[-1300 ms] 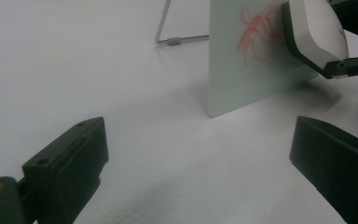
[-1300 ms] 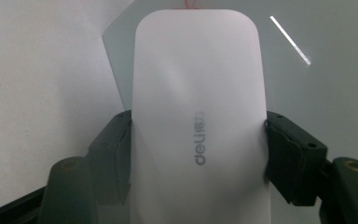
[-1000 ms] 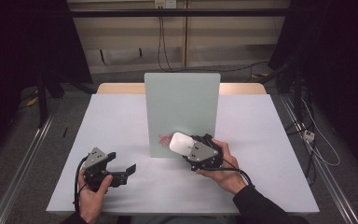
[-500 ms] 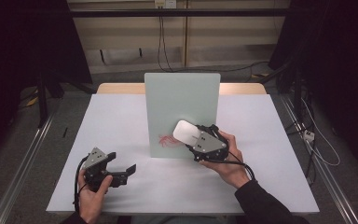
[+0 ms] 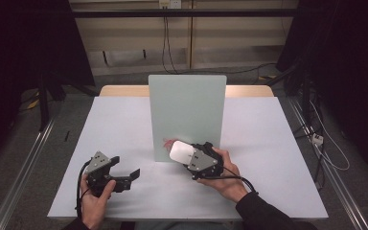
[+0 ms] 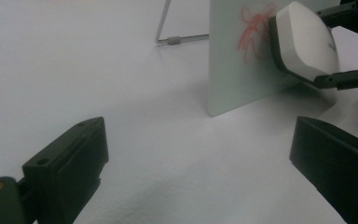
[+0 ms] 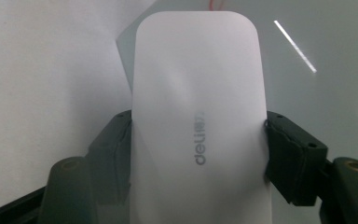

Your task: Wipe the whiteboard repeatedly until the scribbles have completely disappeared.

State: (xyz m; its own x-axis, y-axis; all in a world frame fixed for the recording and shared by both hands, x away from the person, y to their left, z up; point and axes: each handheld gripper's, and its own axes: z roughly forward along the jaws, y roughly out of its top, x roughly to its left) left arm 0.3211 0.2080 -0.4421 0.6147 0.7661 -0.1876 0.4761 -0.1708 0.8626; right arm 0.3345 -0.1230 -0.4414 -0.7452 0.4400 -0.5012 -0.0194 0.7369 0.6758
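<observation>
Eraser (image 5: pixel 180 152) – white, pinched between right gripper (image 5: pixel 191 155) jaws, pressed against lower part of upright board (image 5: pixel 187 108) at table centre, just right of red scribble (image 5: pixel 168 142).

Progress, judged: wiping underway – scribble visible at eraser's 10 o'clock in left gripper view, so marks left to clear.

Left to right: left gripper (image 5: pixel 133 173) at table's 7 o'clock, jaws spread, empty, resting on table (image 5: pixel 268 143); board; eraser; right gripper.

Count: one eraser, one board, one scribble patch, two grippers.

eraser (image 5: pixel 181 153) before upright board (image 5: pixel 187 110), on table (image 5: pixel 124 120)
</observation>
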